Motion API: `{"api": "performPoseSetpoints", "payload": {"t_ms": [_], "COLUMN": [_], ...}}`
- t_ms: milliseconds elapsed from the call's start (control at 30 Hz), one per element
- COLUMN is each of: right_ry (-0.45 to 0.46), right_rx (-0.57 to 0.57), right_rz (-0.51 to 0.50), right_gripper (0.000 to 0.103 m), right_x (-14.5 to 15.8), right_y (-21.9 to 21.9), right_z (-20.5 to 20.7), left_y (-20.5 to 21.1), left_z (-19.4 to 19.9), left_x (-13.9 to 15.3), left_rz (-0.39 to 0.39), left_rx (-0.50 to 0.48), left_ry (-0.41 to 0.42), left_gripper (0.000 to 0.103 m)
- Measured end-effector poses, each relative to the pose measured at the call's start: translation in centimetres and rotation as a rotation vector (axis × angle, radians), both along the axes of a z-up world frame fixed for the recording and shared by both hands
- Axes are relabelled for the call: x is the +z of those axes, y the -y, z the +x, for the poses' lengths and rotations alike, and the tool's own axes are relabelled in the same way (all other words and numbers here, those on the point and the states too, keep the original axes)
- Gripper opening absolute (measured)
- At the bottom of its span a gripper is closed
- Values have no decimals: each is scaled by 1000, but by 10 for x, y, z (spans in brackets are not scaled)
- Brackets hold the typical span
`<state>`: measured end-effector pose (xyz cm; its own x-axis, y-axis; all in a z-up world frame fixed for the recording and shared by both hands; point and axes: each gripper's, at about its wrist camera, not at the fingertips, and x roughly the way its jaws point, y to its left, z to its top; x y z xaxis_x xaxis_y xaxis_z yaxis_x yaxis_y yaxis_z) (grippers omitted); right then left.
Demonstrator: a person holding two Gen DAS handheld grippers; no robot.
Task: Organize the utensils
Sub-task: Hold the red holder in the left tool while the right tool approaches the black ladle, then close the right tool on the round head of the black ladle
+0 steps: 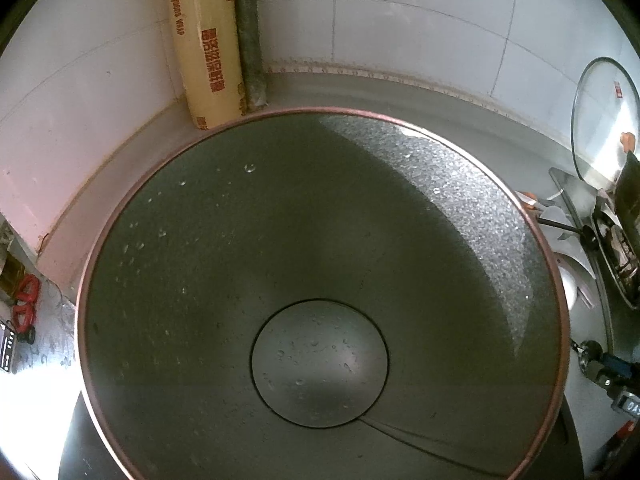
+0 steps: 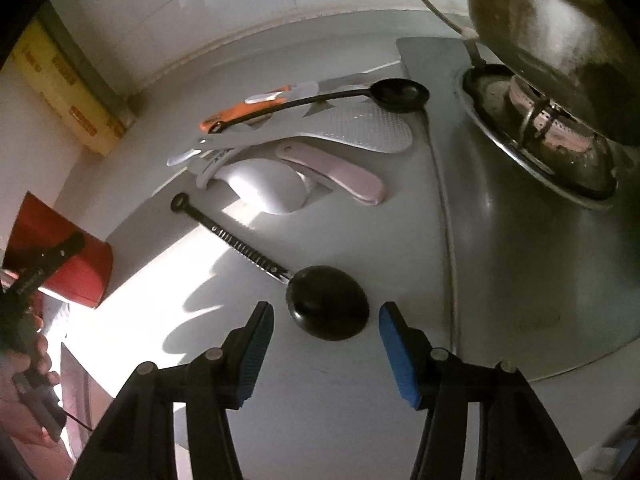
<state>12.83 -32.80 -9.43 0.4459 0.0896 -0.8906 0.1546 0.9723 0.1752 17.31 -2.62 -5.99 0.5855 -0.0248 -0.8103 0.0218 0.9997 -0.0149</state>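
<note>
Black ladle (image 2: 327, 307) lying on the steel counter (image 2: 360, 240), bowl between the right gripper (image 2: 326, 318) blue pads, spread wide and holding nothing, left gripper's state hidden, wok (image 1: 320, 300) filling its view.

Steel table (image 2: 360, 380) against a tiled wall. On it, near centre: black ladle (image 2: 326, 308), bowl down, handle running far-left. Farther back a pile: pink utensil (image 2: 340, 178), white perforated spatula (image 2: 360, 128), black spoon (image 2: 400, 92) across the top, orange-handled utensil (image 2: 240, 114). Far left corner: cling-wrap roll (image 1: 204, 44) standing upright. Right: gas burner (image 2: 552, 128) set in the table.
</note>
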Motion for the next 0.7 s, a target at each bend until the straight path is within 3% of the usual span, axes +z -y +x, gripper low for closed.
{"api": "performPoseSetpoints", "payload": {"t_ms": [300, 700], "right_ry": [48, 107], "right_rx": [80, 141], "right_rz": [-185, -176], "right_gripper": [47, 45], "right_x": [-4, 5], "right_y": [-24, -35], "right_z": [5, 26], "left_y": [-2, -3], "left_z": [2, 1], "left_x": [-2, -1], "left_rz": [-1, -1], "left_rx": [-13, 4], "left_ry": [-1, -8], "left_gripper": [90, 90]}}
